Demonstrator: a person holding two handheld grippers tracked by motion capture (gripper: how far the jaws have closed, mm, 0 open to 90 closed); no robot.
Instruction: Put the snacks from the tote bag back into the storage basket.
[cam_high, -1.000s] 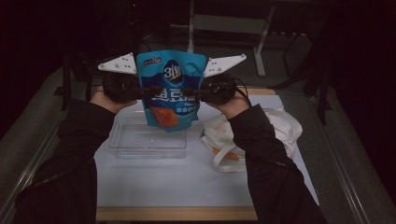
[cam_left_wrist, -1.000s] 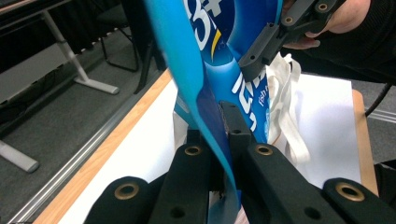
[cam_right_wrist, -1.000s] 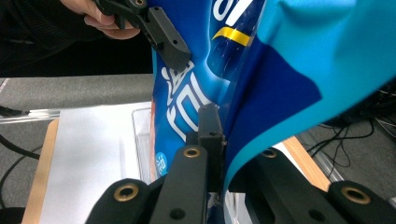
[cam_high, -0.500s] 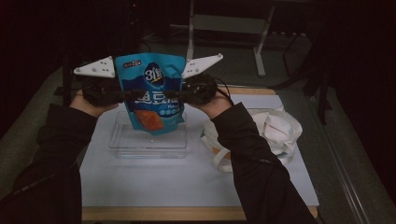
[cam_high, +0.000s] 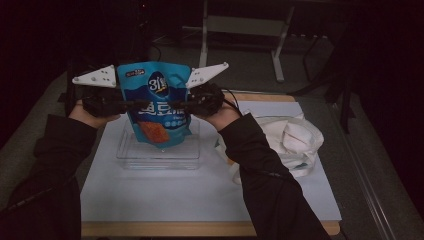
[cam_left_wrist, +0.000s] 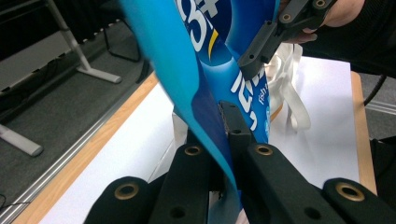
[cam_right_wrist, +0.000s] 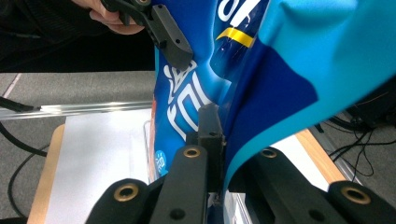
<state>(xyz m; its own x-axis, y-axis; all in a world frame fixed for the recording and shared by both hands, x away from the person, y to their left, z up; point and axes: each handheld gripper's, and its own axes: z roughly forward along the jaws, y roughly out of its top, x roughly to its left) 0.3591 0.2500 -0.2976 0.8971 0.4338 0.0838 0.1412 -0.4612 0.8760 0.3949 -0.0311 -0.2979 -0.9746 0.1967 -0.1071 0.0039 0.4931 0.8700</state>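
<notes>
A blue snack pouch (cam_high: 157, 107) with white lettering and an orange picture hangs upright in the air above a clear plastic tray (cam_high: 159, 152). My left gripper (cam_high: 129, 105) is shut on the pouch's left edge, my right gripper (cam_high: 186, 105) on its right edge. In the left gripper view the pouch (cam_left_wrist: 210, 84) runs between the black jaws, with the right gripper's finger (cam_left_wrist: 257, 51) pinching farther along. The right gripper view has the pouch (cam_right_wrist: 261, 79) clamped between its jaws, and the left gripper's finger (cam_right_wrist: 170, 37) presses on it above.
A white paper sheet (cam_high: 200, 195) covers the wooden table. A crumpled white cloth bag (cam_high: 295, 142) lies right of the tray. Metal stand legs (cam_high: 240, 25) sit on the floor beyond the table's far edge. Dark sleeves come in from the bottom.
Both grippers and the pouch have shifted left together, still held at the same height over the tray.
</notes>
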